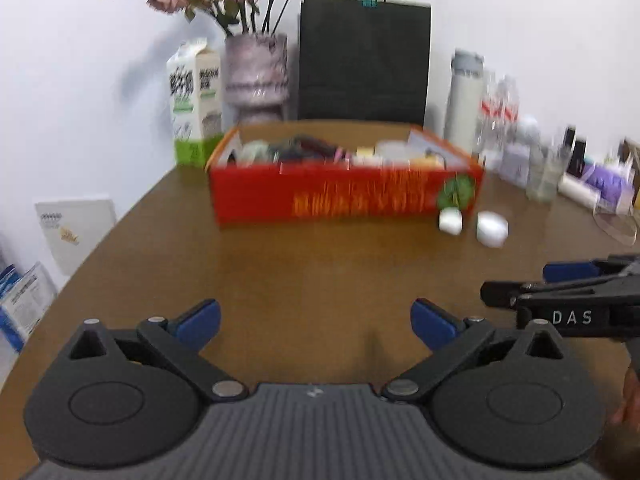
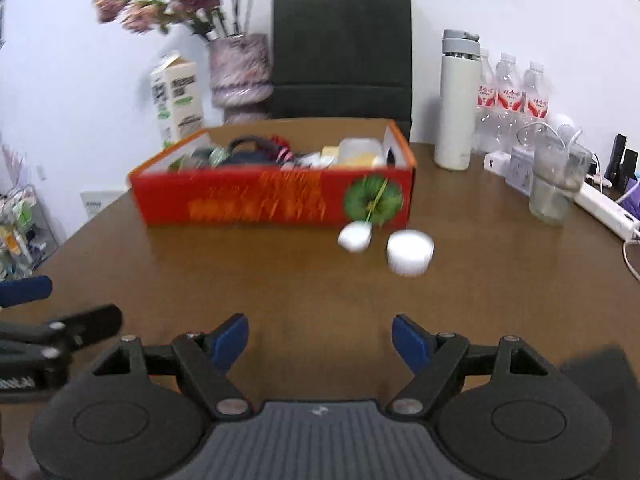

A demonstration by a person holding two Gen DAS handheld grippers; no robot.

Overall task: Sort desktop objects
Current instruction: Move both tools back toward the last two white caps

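Two white objects (image 2: 410, 251) by red box (image 2: 240, 204) | left tool (image 1: 316, 320) apart | right tool (image 2: 320, 338) apart

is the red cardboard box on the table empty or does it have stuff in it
Filled. The open-topped red cardboard box shows mixed items above its rim, though blur hides what they are.

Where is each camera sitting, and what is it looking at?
Left wrist view: sits on the left tongs, facing across the brown table to the red box; own blue fingertips show, open, with the right tongs at the right edge.
Right wrist view: sits on the right tongs, facing the same box and the two white containers; its open fingertips show, with the left tongs at the left edge.
Both share the box, vase of dried flowers and black paper bag.
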